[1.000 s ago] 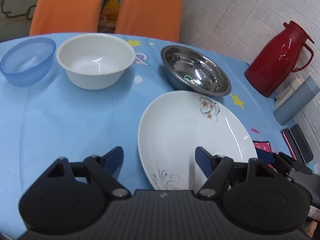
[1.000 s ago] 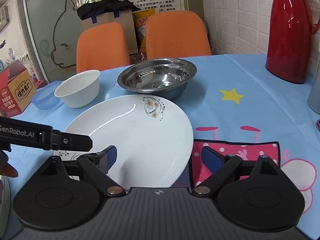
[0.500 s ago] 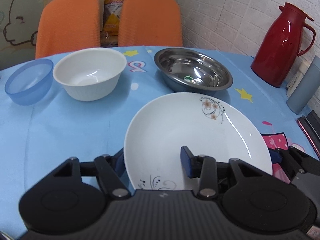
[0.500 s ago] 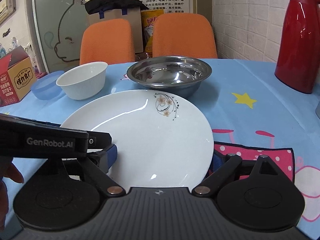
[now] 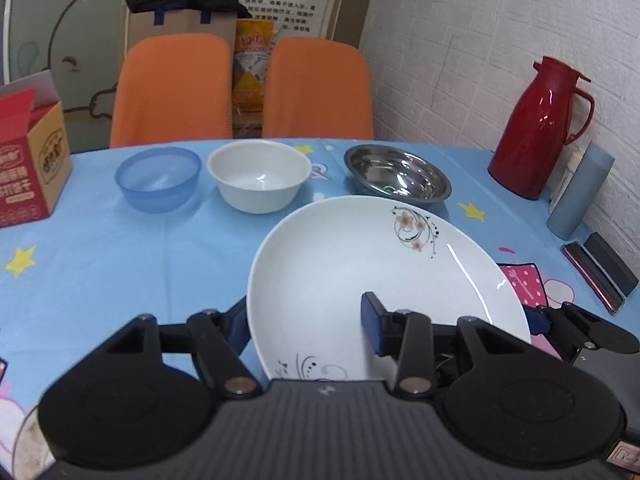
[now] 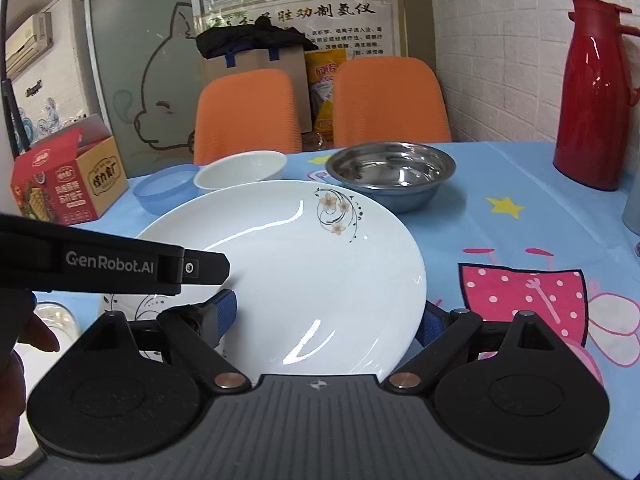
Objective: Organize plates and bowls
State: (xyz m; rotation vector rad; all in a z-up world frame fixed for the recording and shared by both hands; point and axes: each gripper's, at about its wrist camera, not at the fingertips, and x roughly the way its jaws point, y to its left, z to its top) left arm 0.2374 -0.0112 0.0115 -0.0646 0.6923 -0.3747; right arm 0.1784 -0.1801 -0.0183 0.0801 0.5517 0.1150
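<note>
From the left wrist, the left gripper [image 5: 306, 322] is clamped on the near rim of the plate [image 5: 360, 272]; its left finger is partly hidden behind that rim. Beyond stand a blue bowl [image 5: 158, 178], white bowl [image 5: 259, 174] and steel bowl [image 5: 398, 174], all with nothing inside. From the right wrist, the right gripper [image 6: 326, 320] grips the plate's [image 6: 304, 264] edge, its right finger mostly hidden beneath.

The left gripper [image 5: 306, 316] and the right gripper [image 6: 326, 316] are each clamped across the plate's [image 6: 304, 264] rim.
</note>
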